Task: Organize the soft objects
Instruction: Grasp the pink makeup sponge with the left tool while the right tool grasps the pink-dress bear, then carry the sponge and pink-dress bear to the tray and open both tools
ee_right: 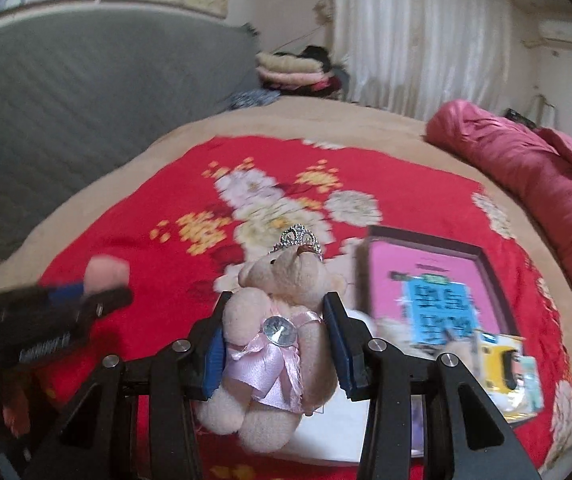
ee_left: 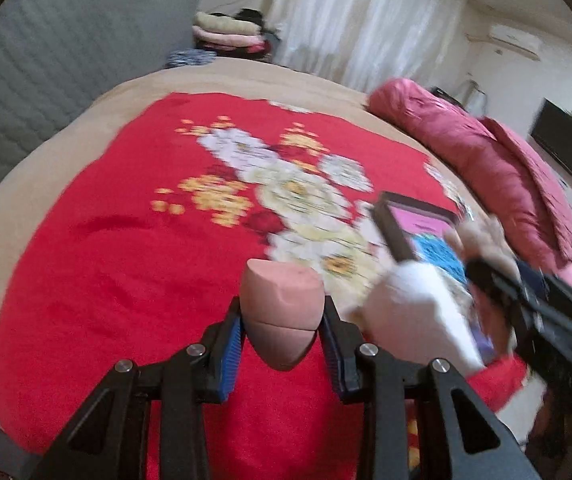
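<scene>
Left tool: my left gripper [ee_left: 282, 338] is clamped on a pink egg-shaped sponge [ee_left: 282, 316], blue pads pressing its two sides.
Right tool: my right gripper [ee_right: 276, 348] is closed on a small plush bear [ee_right: 278, 336] in a pink satin dress and a tiara, squeezed at the waist.
Where they are: both toys are held up off the red floral blanket [ee_left: 126, 260], touching nothing below.
Likely target: the dark box [ee_right: 430, 292] with the pink lining lies on the blanket to the right of the bear, near but apart; it already holds printed cards and packets.
Risk, sponge: only its lower half sits between the pads, so I judge a quick swing could pop it out.
Risk, bear: legs and head hang free; they could catch the box rim on the way in.
Risk, crowding: my two tools are close together and could knock each other over the box.
</scene>
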### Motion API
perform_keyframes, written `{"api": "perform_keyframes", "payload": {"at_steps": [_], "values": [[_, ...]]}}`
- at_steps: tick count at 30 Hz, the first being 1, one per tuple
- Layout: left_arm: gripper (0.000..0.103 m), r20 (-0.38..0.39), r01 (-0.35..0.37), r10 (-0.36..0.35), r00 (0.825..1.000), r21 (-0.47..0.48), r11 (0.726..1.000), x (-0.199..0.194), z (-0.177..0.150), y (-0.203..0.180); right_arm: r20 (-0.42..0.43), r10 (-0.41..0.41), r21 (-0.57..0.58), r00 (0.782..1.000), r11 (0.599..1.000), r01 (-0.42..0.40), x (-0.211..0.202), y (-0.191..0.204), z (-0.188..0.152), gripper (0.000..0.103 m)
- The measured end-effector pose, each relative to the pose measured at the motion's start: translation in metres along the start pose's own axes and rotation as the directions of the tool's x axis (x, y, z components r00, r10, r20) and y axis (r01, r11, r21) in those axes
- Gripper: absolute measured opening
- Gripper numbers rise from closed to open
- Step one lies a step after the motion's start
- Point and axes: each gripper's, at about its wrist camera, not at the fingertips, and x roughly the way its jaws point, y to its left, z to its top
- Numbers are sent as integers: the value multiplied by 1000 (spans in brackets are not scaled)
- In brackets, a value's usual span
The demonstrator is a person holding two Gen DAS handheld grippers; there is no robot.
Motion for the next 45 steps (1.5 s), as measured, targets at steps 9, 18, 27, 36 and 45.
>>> {"api": "perform_keyframes", "payload": {"at_steps": [9, 18, 27, 36, 45], "values": [[36, -41, 115, -109, 993, 178, 977, -2, -14, -110, 75, -117, 145, 990, 984, 106, -41, -82, -10, 46], [36, -141, 258, -226, 964, 282, 924, 16, -27, -196, 61, -212, 339, 975, 924, 180, -63, -172, -44, 46], [36, -239, 312, -241, 941, 328, 892, 57, -41, -238, 49, -256, 429, 966, 878, 211, -72, -219, -68, 46], [36, -260, 253, -161, 952, 372, 893, 92, -43, -243, 35, -222, 421, 974, 888, 187, -56, -222, -73, 46], [37, -263, 228, -133, 956, 377, 898, 111, -41, -241, -1, -191, 372, 982, 911, 177, -32, -220, -74, 47]]}}
